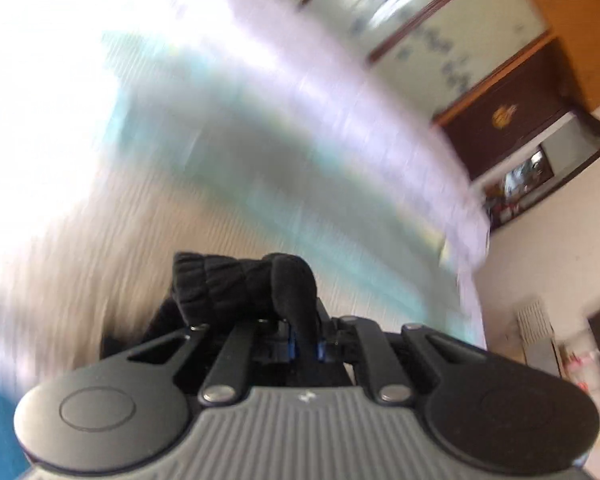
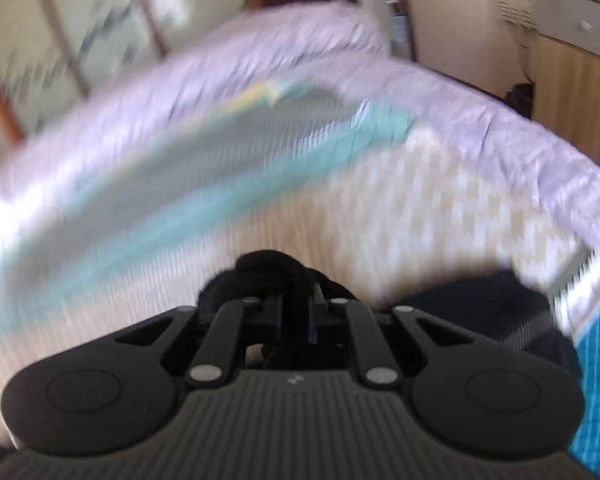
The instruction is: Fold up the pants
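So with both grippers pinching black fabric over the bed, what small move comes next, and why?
Probably carry both held edges across and lay them down on the bed: the left gripper and the right gripper are each shut on bunched black pants.

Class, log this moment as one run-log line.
task: fold pants | left gripper: shut on black pants | right gripper: shut on black pants | view: blurred

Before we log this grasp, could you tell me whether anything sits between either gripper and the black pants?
Nothing visible does: the left gripper and the right gripper are each shut directly on bunched black pants fabric, above the bed.
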### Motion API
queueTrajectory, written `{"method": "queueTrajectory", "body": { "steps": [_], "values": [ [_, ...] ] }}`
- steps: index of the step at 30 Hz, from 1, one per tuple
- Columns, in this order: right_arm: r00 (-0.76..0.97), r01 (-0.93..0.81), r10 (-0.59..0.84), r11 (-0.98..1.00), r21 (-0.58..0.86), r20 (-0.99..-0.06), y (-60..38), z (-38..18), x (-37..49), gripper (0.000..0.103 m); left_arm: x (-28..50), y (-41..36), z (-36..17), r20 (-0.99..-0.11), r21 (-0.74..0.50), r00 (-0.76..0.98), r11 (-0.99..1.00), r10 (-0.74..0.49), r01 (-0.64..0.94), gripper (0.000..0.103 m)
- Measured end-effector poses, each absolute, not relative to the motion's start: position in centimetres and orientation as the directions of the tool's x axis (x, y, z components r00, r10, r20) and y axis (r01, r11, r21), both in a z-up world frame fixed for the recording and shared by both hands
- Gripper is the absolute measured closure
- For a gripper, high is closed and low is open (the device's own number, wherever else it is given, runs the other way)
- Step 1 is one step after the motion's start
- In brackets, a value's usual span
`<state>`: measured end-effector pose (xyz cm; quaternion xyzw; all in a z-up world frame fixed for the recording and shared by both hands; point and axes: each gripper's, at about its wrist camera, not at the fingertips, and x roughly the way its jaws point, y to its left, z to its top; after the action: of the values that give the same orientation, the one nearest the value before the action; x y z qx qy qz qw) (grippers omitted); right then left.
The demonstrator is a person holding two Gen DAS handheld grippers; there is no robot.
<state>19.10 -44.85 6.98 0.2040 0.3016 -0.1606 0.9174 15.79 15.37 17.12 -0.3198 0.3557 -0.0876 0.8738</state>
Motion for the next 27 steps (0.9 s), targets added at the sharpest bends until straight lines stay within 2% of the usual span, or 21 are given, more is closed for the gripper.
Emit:
{"method": "queueTrajectory", "body": {
  "steps": [3,5,7,9,11,15,17,20,22,23,25,27],
  "values": [
    [0.851,0.432,-0.189,0.782,0.45,-0.49,-47.2,13.6,19.9,0.09,20.8,16.9,26.1,-0.455,-0.664,0.822,0.745,-0.343,-0.057,0.096],
    [0.911,0.373,-0.172,0.733,0.569,-0.375,-48.2,17.5,18.5,0.09,20.4,17.6,30.6,-0.323,-0.706,0.873,0.708,-0.365,0.035,0.096],
    [0.949,0.298,-0.149,0.72,0.627,-0.279,-48.6,20.4,16.7,0.09,18.1,17.6,32.7,-0.253,-0.699,0.89,0.707,-0.38,0.104,0.096],
    [0.972,0.227,-0.13,0.724,0.651,-0.194,-48.6,21.8,13.9,0.09,15.3,17.2,32.5,-0.249,-0.667,0.892,0.735,-0.378,0.125,0.096],
    [0.981,0.19,-0.117,0.736,0.65,-0.155,-48.6,21.4,10.9,0.089,12.7,17.2,29.8,-0.295,-0.659,0.873,0.745,-0.388,0.108,0.096],
    [0.963,0.246,-0.114,0.748,0.617,-0.245,-48.5,16.1,5.0,0.089,8.0,18.4,18.8,-0.479,-0.652,0.782,0.758,-0.398,-0.013,0.096],
    [0.931,0.317,-0.122,0.735,0.599,-0.343,-48.8,11.5,1.8,0.089,5.6,19.6,12.0,-0.585,-0.634,0.71,0.767,-0.392,-0.098,0.096],
    [0.822,0.498,-0.147,0.655,0.569,-0.55,-49.8,2.6,-2.8,0.089,2.6,20.8,2.2,-0.73,-0.605,0.562,0.75,-0.388,-0.268,0.096],
    [0.705,0.624,-0.166,0.607,0.492,-0.69,-50.0,-2.2,-4.8,0.089,0.6,21.6,-2.2,-0.762,-0.61,0.506,0.711,-0.405,-0.35,0.096],
    [0.693,0.65,-0.156,0.557,0.517,-0.704,-50.2,-3.9,-6.2,0.089,-0.2,22.0,-3.3,-0.761,-0.617,0.503,0.696,-0.409,-0.368,0.096],
    [0.744,0.635,-0.132,0.443,0.633,-0.655,-50.8,-4.7,-8.2,0.09,-1.2,22.6,-3.5,-0.739,-0.645,0.53,0.664,-0.416,-0.377,0.096],
    [0.759,0.624,-0.137,0.433,0.65,-0.637,-51.0,-3.5,-8.2,0.09,-1.0,22.8,-1.7,-0.71,-0.67,0.565,0.65,-0.421,-0.358,0.096]
  ]
}}
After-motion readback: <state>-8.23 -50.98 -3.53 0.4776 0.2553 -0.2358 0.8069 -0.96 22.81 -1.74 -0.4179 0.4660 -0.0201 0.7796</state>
